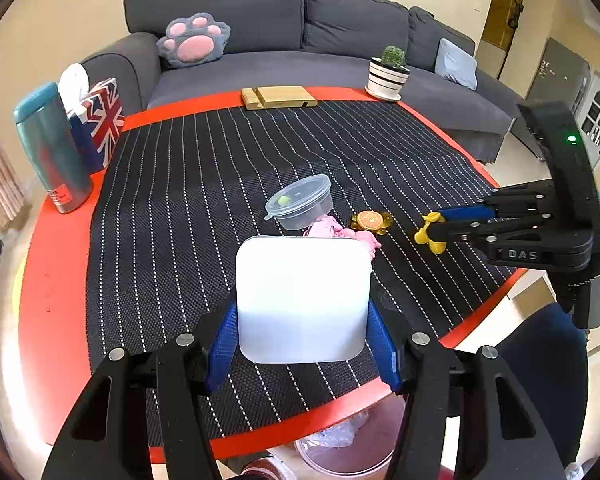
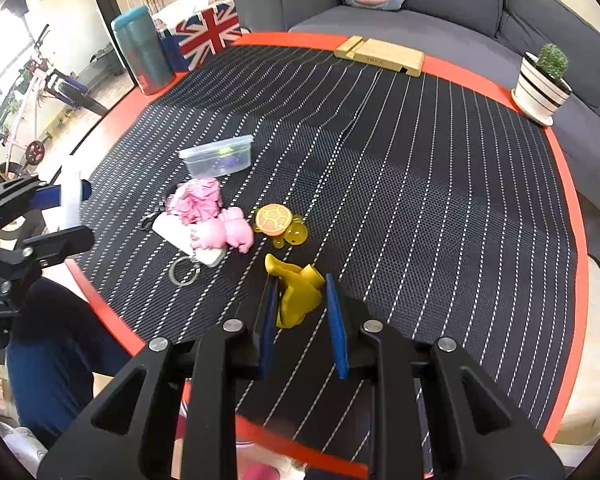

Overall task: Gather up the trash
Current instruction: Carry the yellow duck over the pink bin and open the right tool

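Note:
My left gripper [image 1: 302, 316] is shut on a white square plate [image 1: 303, 298], held tilted above the near edge of the table. My right gripper [image 2: 302, 292] is shut on a crumpled yellow scrap [image 2: 298, 296], just above the mat; it also shows in the left wrist view [image 1: 430, 232]. A crumpled pink wrapper [image 2: 200, 200], a pink pig toy [image 2: 224, 234], a white keyring tag [image 2: 180, 236] and a yellow turtle toy [image 2: 278, 222] lie mid-table. A lidded clear plastic tub [image 2: 218, 156] stands behind them.
A bin with a clear liner [image 1: 340, 444] stands on the floor below the table's near edge. A teal flask [image 1: 52, 148], a Union Jack tissue box [image 1: 100, 120], a wooden stand [image 1: 278, 98] and a potted plant [image 1: 388, 76] line the table's far rim. A grey sofa [image 1: 300, 40] lies behind.

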Motion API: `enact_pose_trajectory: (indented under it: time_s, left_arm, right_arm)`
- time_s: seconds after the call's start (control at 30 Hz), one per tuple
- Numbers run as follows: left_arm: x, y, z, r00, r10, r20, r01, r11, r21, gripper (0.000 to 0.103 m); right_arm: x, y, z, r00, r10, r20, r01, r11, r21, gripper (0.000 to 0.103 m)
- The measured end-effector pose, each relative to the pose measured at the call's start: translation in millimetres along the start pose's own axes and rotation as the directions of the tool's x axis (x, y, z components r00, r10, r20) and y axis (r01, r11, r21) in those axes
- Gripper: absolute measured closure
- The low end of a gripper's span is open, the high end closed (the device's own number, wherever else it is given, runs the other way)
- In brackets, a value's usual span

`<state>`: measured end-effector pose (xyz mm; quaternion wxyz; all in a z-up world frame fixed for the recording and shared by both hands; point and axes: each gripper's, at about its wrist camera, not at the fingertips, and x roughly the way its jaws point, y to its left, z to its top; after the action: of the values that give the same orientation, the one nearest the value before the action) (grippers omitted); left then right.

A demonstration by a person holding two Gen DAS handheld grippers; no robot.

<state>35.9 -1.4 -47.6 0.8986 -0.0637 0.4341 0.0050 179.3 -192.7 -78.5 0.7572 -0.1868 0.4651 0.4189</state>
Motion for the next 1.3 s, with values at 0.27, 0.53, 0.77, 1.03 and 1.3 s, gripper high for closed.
enact_pose_trajectory:
  time_s: [0.27,0.53,0.77,1.03,1.3]
  left_arm:
    - [-15,-8,-7,1.0,-0.012,0.005,0.012,1.0,0.018,0.046]
    - [-32,-23,-21,0.999,-0.036,0.007,0.036,0.997,0.062,0.046]
    - [-48,-36,-36,0.997,-0.08,-0.003,0.08,0.992,0.094,0.046]
    - [-64,-46,-50,0.994,-0.106,0.003,0.105,0.989,0.104,0.046]
    - [-65,-48,-54,0.994,-0.107,-0.001,0.107,0.988,0.112,0.046]
  right_arm:
    - [-42,21,-19,0.996,0.056,0.07,-0.055,0.998,-0.021,0.08]
    - [-74,49,-46,0.99,0.106,0.096,-0.1,0.993,-0.066,0.08]
    - [-85,65,-71,0.987,0.132,0.088,-0.125,0.989,-0.077,0.08]
    - [-83,75,-92,0.982,0.179,0.061,-0.174,0.982,-0.08,0.08]
    - [-81,79,-96,0.977,0.2,0.068,-0.195,0.978,-0.067,0.029]
